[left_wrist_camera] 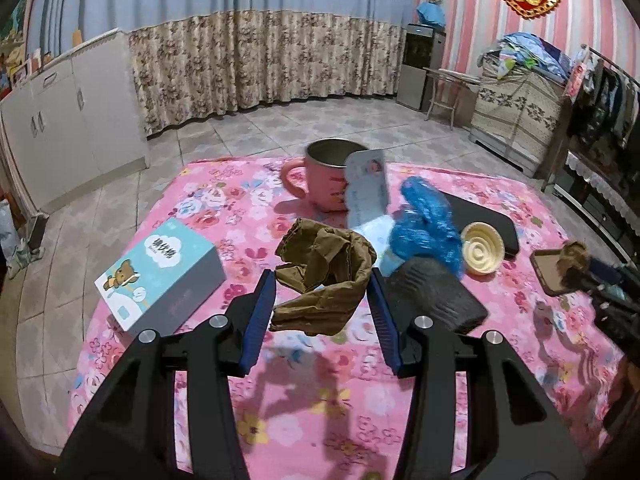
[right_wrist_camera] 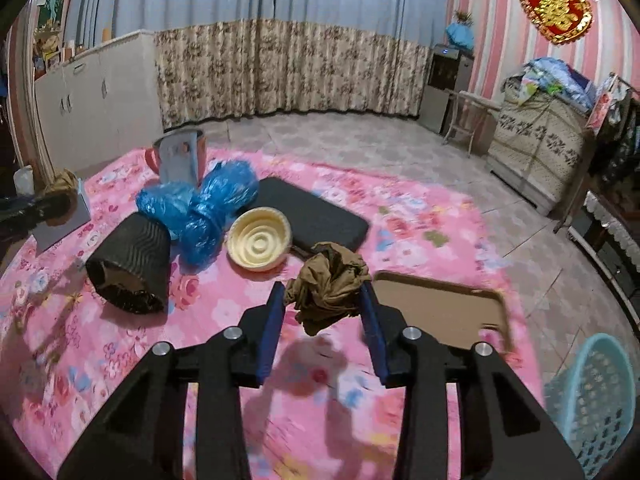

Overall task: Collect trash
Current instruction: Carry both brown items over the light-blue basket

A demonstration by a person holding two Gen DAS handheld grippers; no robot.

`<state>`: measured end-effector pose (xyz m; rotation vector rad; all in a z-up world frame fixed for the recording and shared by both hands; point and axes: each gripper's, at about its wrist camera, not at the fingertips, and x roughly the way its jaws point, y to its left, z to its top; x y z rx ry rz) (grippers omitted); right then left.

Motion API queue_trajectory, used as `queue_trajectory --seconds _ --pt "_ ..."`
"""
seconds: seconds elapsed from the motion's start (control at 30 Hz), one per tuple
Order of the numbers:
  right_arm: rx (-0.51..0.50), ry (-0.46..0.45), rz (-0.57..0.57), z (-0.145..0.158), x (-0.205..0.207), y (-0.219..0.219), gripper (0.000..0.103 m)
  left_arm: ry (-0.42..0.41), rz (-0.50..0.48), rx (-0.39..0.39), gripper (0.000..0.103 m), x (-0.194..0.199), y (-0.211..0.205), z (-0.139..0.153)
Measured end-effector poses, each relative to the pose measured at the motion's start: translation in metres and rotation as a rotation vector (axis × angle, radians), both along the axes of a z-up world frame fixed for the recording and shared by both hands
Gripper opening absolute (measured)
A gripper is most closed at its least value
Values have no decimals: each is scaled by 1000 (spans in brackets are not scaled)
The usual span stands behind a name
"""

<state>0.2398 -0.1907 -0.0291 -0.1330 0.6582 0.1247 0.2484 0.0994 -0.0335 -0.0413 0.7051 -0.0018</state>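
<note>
Left tool (left_wrist_camera: 322, 300) clamping crumpled brown paper (left_wrist_camera: 324, 276), right tool (right_wrist_camera: 324, 300) clamping brown wad (right_wrist_camera: 330, 286)

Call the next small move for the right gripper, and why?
Probably swing the right gripper toward the teal basket at the table's near right. Its pads already clamp a crumpled brown paper wad, lifted off the pink cloth, and that basket looks like the only bin in view.
</note>
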Motion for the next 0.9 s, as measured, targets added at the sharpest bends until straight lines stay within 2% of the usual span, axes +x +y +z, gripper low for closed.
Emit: queue_trajectory --seconds 0.23,0.47,0.63,0.9 --pt "1 -63 -46 35 -35 -40 38 -39 -93 31 46 -22 -45 16" --pt "0 -118 -118 65 -79 -90 38 -81 -197 0 46 -43 -96 38" --pt "29 -132 -192 68 -99 -132 38 -87 -256 -5 46 -51 -138 48" --pt "64 -122 -313 55 -121 -196 38 -106 -318 4 46 -56 -206 53"
